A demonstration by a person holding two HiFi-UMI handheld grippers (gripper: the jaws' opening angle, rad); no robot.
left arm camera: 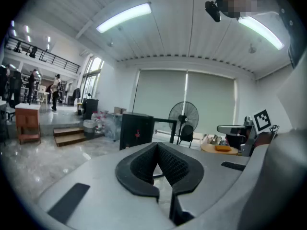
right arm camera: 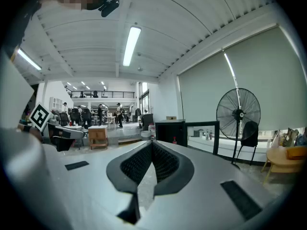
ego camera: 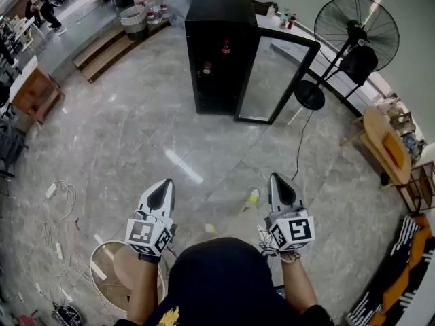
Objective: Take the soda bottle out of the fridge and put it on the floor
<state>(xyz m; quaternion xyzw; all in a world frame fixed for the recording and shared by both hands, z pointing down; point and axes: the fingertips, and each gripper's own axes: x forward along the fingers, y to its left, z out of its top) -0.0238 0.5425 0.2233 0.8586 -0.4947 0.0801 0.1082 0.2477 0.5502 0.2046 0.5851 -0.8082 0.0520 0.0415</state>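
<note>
The black fridge (ego camera: 216,53) stands across the floor ahead, its glass door (ego camera: 275,77) swung open to the right. A red-capped soda bottle (ego camera: 225,47) stands on an upper shelf inside, and shows small in the left gripper view (left arm camera: 137,134) and the right gripper view (right arm camera: 174,140). My left gripper (ego camera: 163,186) and right gripper (ego camera: 279,182) are held low in front of me, far from the fridge, both pointing toward it. Both are shut with nothing between the pads (left arm camera: 165,163) (right arm camera: 160,162).
A standing fan (ego camera: 350,32) is right of the fridge door, its cord trailing on the floor. A wooden chair (ego camera: 384,145) sits at the far right. Cables (ego camera: 58,212) and a round glass table (ego camera: 112,267) lie at my left. Steps (ego camera: 102,49) rise behind.
</note>
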